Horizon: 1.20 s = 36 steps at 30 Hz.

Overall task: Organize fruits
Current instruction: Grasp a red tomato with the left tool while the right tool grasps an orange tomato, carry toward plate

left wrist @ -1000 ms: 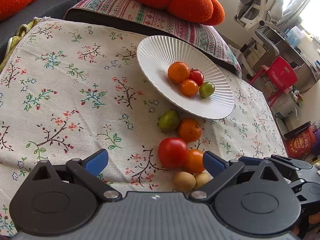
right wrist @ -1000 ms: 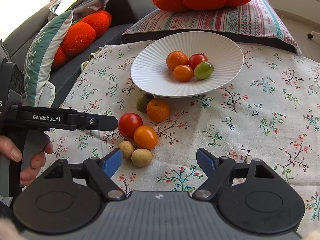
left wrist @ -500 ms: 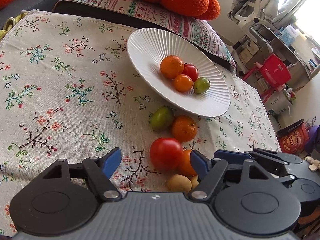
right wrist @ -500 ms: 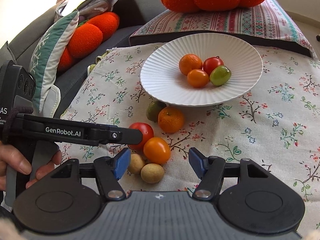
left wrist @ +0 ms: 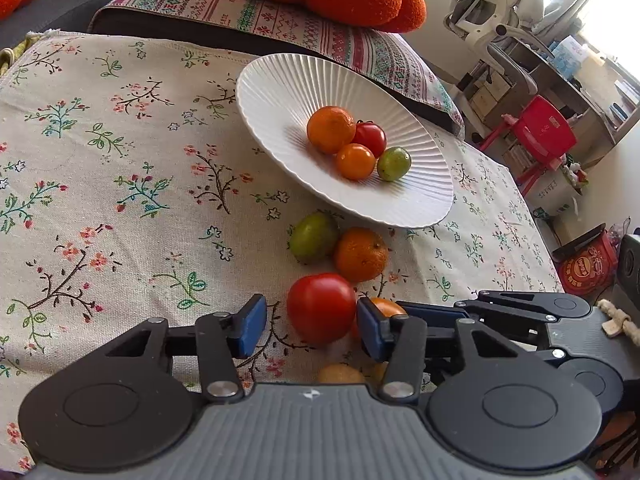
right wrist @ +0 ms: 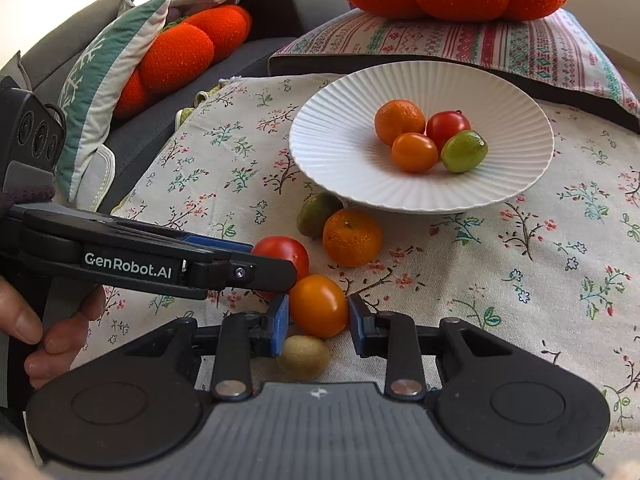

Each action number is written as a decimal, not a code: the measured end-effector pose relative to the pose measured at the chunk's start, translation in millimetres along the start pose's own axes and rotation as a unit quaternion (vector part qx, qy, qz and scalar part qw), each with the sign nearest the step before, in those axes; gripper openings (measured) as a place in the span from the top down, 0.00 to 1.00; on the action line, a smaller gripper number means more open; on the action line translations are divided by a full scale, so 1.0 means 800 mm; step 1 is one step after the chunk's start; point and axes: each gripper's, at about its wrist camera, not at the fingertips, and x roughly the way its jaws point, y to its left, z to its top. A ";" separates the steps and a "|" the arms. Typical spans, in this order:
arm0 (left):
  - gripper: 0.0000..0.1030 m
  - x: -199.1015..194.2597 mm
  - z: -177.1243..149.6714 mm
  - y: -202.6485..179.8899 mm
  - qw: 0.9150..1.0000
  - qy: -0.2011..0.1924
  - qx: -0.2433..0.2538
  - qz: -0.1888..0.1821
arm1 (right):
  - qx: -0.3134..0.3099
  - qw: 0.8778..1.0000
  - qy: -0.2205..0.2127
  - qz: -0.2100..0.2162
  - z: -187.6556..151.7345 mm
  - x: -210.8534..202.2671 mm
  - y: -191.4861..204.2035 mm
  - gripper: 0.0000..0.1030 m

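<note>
The orange tomato (right wrist: 318, 306) lies on the floral cloth (right wrist: 520, 248) before the white plate (right wrist: 344, 168), the right tool (right wrist: 318, 320) clamped onto it. Beside it, the left tool (left wrist: 311, 326) has been closing around the red tomato (left wrist: 320, 312), one pad (left wrist: 252, 326) still clear.

Ribbed white plate (right wrist: 332, 148), probably glazed ceramic; matt woven tablecloth (left wrist: 100, 184).

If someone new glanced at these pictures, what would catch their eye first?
Probably the white ribbed plate holding four small fruits on the flowered cloth. Next, the right gripper closed around an orange tomato, and the left gripper bracketing the red tomato beside it.
</note>
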 end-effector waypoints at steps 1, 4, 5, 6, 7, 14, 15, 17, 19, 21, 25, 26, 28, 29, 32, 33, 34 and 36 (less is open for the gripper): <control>0.68 0.000 0.000 -0.001 1.000 0.001 0.001 -0.001 | -0.001 1.000 0.000 -0.001 0.000 -0.001 -0.001 0.73; 0.69 0.001 -0.001 -0.003 1.000 0.002 0.003 -0.001 | -0.003 1.000 0.001 -0.003 0.000 -0.004 -0.003 0.73; 0.69 0.001 -0.001 -0.003 1.000 0.002 0.004 -0.001 | -0.004 1.000 0.001 -0.003 0.000 -0.005 -0.004 0.73; 0.69 0.002 0.000 -0.004 1.000 0.002 0.004 0.000 | -0.004 1.000 0.001 -0.003 0.001 -0.007 -0.005 0.73; 0.69 0.002 0.000 -0.004 1.000 0.002 0.003 0.000 | -0.005 1.000 0.000 -0.003 0.001 -0.008 -0.006 0.73; 0.70 0.007 -0.001 -0.012 1.000 0.004 0.019 0.008 | -0.003 1.000 -0.003 -0.012 0.001 -0.018 -0.016 0.73; 0.72 0.007 -0.001 -0.014 1.000 0.004 0.024 0.010 | -0.001 1.000 -0.005 -0.014 0.001 -0.021 -0.018 0.73; 0.77 0.009 -0.002 -0.017 0.999 0.005 0.032 0.016 | 0.002 1.000 -0.009 -0.018 0.001 -0.025 -0.022 0.73; 0.78 0.010 -0.001 -0.018 0.999 0.005 0.033 0.017 | 0.004 1.000 -0.011 -0.021 0.002 -0.028 -0.024 0.73; 0.78 0.010 0.000 -0.017 0.999 0.005 0.032 0.015 | 0.007 1.000 -0.012 -0.021 0.003 -0.029 -0.026 0.73; 0.79 0.003 0.003 -0.012 0.999 0.000 0.028 0.020 | 0.007 1.000 -0.012 -0.016 0.003 -0.031 -0.024 0.73; 0.79 0.001 0.004 -0.010 1.000 -0.002 0.024 0.019 | 0.007 1.000 -0.012 -0.014 0.004 -0.031 -0.024 0.73; 0.79 -0.005 0.007 -0.006 1.000 -0.008 0.022 0.021 | 0.006 1.000 -0.011 -0.013 0.003 -0.033 -0.025 0.73; 0.79 -0.008 0.008 -0.004 0.999 -0.012 0.022 0.024 | 0.006 1.000 -0.011 -0.013 0.002 -0.033 -0.025 0.73; 0.79 -0.015 0.013 0.003 0.999 -0.019 0.017 0.029 | 0.009 1.000 -0.010 -0.014 0.003 -0.035 -0.028 0.73; 0.79 -0.017 0.014 0.004 0.999 -0.021 0.015 0.029 | 0.011 1.000 -0.012 -0.014 0.004 -0.036 -0.030 0.73; 0.79 -0.020 0.016 0.006 0.999 -0.024 0.014 0.029 | 0.014 1.000 -0.014 -0.013 0.005 -0.038 -0.032 0.73; 0.79 -0.026 0.019 0.008 0.999 -0.032 0.014 0.032 | 0.020 1.000 -0.020 -0.012 0.007 -0.043 -0.035 0.73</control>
